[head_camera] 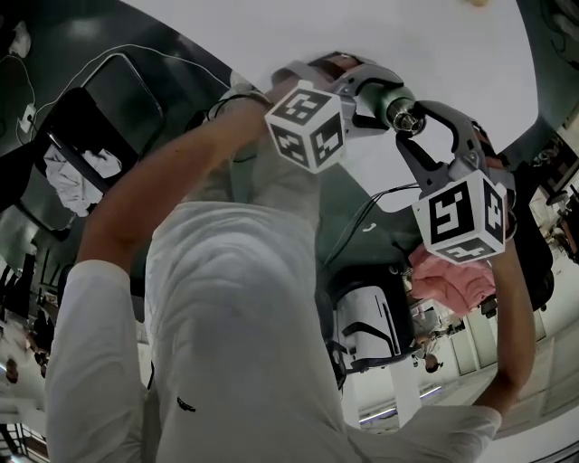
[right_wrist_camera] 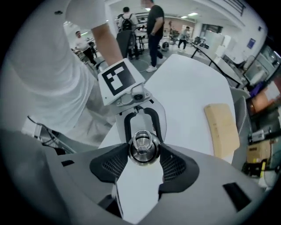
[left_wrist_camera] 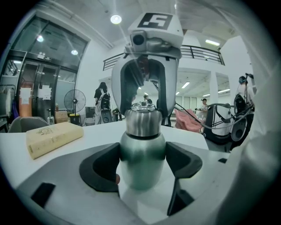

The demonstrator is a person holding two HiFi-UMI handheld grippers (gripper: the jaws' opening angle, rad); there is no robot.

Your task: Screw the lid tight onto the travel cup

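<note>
The green travel cup (left_wrist_camera: 141,169) stands upright between the black pads of my left gripper (left_wrist_camera: 142,160), which is shut on its body. Its silver lid (left_wrist_camera: 142,121) sits on the cup's neck. My right gripper (right_wrist_camera: 143,153) comes straight down from above, both ribbed pads against the sides of the lid (right_wrist_camera: 142,146). In the head view the cup (head_camera: 387,101) is held out over the white table (head_camera: 380,27), with the left gripper (head_camera: 375,98) at its body and the right gripper (head_camera: 414,125) at its top end.
A beige block (right_wrist_camera: 221,129) lies on the table (right_wrist_camera: 189,83) beyond the cup; the same block (left_wrist_camera: 52,138) shows at the left in the left gripper view. People, chairs and equipment stand around the table's edges.
</note>
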